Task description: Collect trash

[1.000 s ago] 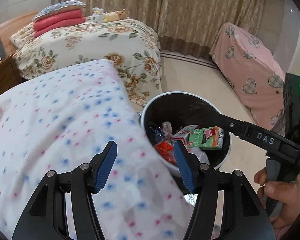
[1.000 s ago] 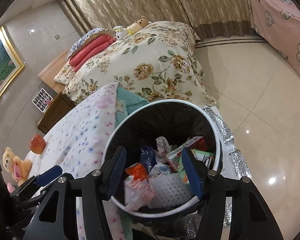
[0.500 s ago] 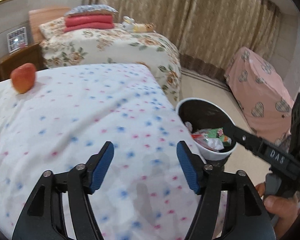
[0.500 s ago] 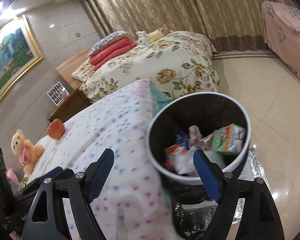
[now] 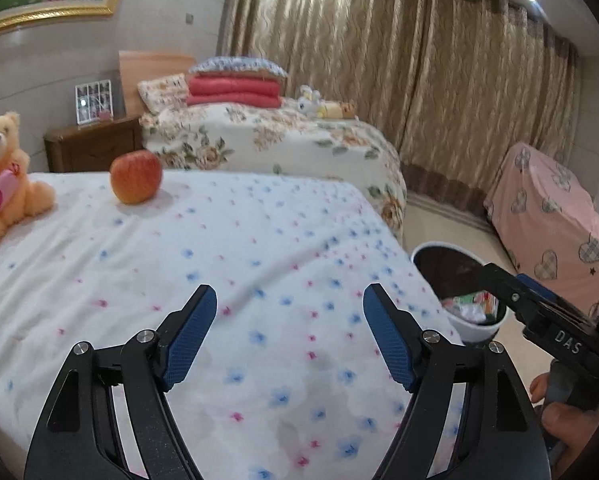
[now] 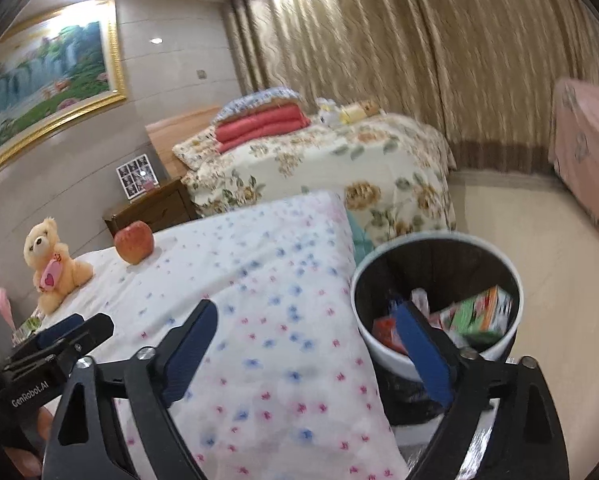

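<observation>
Hovering over the dotted bedspread (image 5: 259, 264), left gripper (image 5: 289, 336) and right gripper (image 6: 311, 344) are both spreading wide, empty. Small green wrapper (image 6: 29, 323) is lying at far left, nearer the left gripper; trash bin (image 6: 383, 354) is sitting lower right.

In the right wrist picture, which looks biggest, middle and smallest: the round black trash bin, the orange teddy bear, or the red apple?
1. Round black trash bin, biggest, though it sits nearest the camera.
2. Orange teddy bear.
3. Red apple, smallest.
</observation>
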The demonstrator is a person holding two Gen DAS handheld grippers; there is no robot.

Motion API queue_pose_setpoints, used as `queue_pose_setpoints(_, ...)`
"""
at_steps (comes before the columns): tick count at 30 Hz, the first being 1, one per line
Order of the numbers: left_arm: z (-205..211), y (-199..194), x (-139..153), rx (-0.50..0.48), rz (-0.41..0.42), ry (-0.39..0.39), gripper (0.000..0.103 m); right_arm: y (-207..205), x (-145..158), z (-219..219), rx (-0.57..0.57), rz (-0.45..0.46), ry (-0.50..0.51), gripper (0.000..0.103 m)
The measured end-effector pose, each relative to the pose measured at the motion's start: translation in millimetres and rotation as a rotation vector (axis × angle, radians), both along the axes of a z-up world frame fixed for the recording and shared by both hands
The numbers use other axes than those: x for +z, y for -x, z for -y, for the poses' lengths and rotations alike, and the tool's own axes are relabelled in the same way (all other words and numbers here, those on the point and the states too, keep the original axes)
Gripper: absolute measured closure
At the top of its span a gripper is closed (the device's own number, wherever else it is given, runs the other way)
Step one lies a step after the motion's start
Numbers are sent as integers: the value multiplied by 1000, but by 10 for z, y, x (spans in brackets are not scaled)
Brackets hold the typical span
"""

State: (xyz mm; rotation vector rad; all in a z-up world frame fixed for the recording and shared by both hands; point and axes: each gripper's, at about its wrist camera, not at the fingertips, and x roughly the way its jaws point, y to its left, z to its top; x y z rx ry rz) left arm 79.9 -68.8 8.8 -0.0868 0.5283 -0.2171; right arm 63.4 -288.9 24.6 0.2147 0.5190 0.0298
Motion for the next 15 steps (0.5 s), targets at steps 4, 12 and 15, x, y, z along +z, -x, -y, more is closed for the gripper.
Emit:
queue_pose_setpoints(4, -71, 132, 37, 54, 96, -8, 0, 113, 161, -121, 12, 105, 59, 0)
queue_pose_setpoints(12, -139, 241, -64, 112, 163, -46, 0, 121, -37, -182, -3, 111, 69, 0)
queue_pose_setpoints(15, -123, 258, -94, 119, 169, -68, 0, 137, -92, -193, -1, 114, 62, 0)
